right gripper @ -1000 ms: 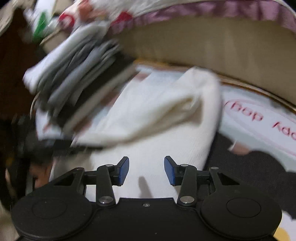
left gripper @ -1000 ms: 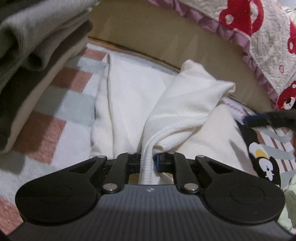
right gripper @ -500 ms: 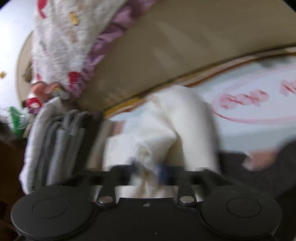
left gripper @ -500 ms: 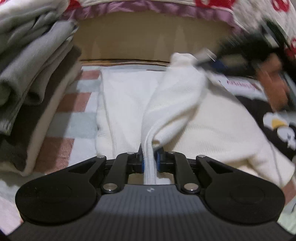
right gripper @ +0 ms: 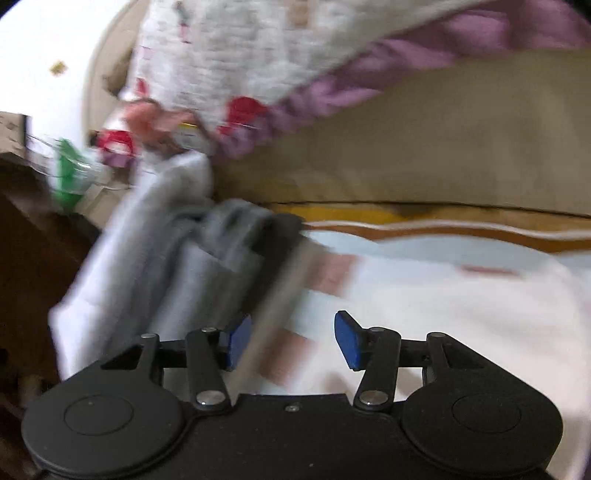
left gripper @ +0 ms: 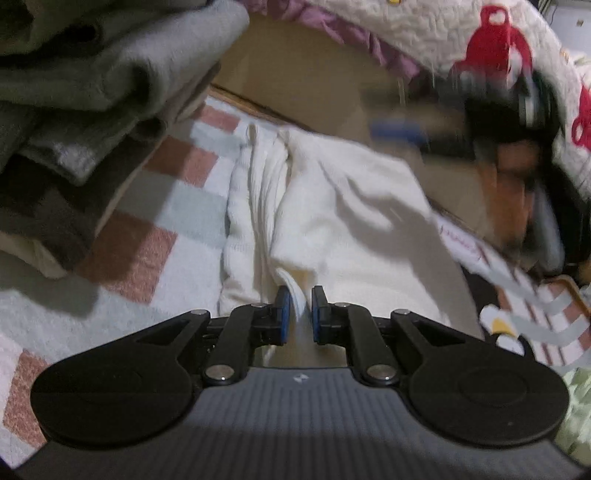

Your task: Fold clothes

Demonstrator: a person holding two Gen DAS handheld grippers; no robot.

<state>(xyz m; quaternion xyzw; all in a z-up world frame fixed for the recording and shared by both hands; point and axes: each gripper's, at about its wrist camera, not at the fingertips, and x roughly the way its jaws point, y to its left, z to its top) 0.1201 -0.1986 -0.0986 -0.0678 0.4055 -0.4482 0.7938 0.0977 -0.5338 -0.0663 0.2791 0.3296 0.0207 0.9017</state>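
Right gripper (right gripper: 291, 339), jaws just sprung apart and empty, has let the far flap of the white ribbed knit garment (left gripper: 354, 221) drop flat onto the checked blanket (left gripper: 162, 206); left gripper (left gripper: 300, 314) still pinches its near hem, so this fold looks laid.

A bed under a checked blanket (left gripper: 177, 206) of pink, pale blue and white squares. At the far side rises a tan padded headboard (right gripper: 424, 147), and over it hangs a white quilt (left gripper: 436, 33) — purple-frilled, red-patterned. Dim indoor light.
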